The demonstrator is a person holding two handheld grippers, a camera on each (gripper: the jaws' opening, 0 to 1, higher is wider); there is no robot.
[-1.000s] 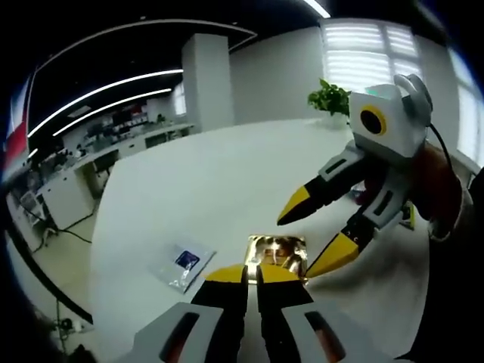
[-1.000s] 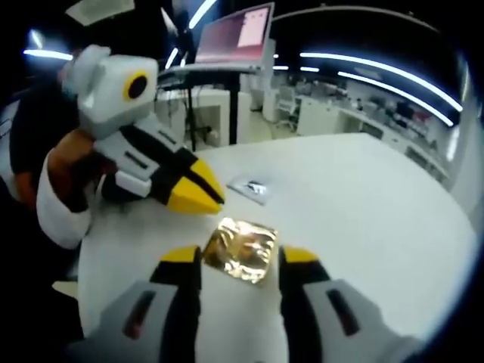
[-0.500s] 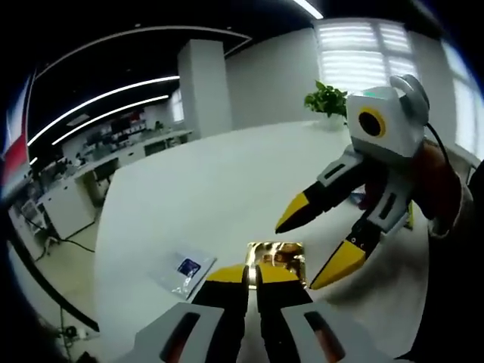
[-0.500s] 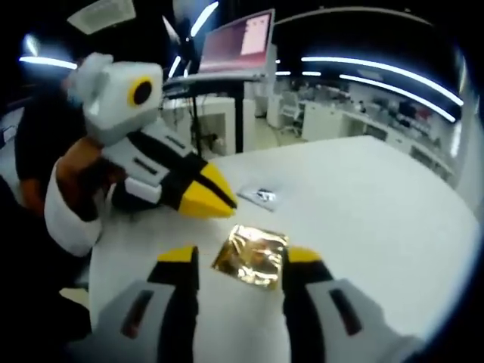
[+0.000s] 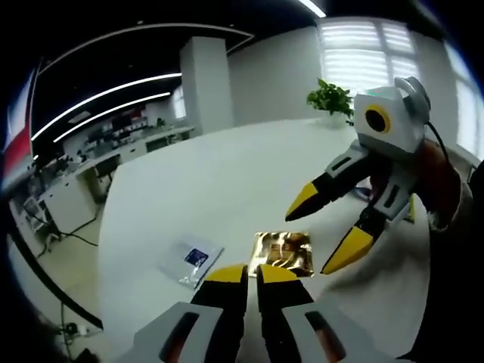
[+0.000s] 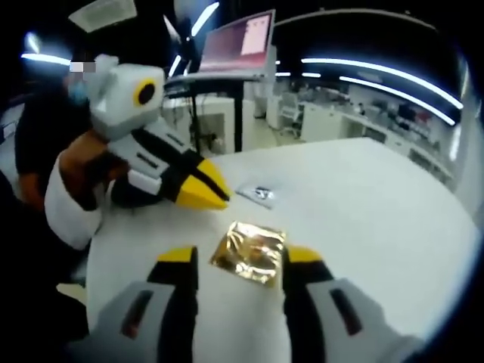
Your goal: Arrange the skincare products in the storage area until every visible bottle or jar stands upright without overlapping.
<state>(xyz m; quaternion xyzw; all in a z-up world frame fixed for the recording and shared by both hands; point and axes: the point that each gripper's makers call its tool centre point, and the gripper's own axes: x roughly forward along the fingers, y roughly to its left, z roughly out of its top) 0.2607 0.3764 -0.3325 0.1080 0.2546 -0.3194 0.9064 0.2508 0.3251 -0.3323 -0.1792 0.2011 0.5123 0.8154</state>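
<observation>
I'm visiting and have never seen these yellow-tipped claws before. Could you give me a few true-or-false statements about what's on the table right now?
1. The gold foil packet lies flat on the white table. True.
2. The left gripper is wide open. False: its jaws are closed together.
3. The right gripper is open, its jaws either side of the packet. True.
4. A clear sachet is stacked on the packet. False: it lies apart.

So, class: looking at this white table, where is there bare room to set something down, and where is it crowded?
The white table is bare from the gold foil sachet out towards the potted plant, and on its far right side in the right gripper view. It is crowded around the sachet, where the left gripper, the right gripper and the clear sachet gather.
</observation>
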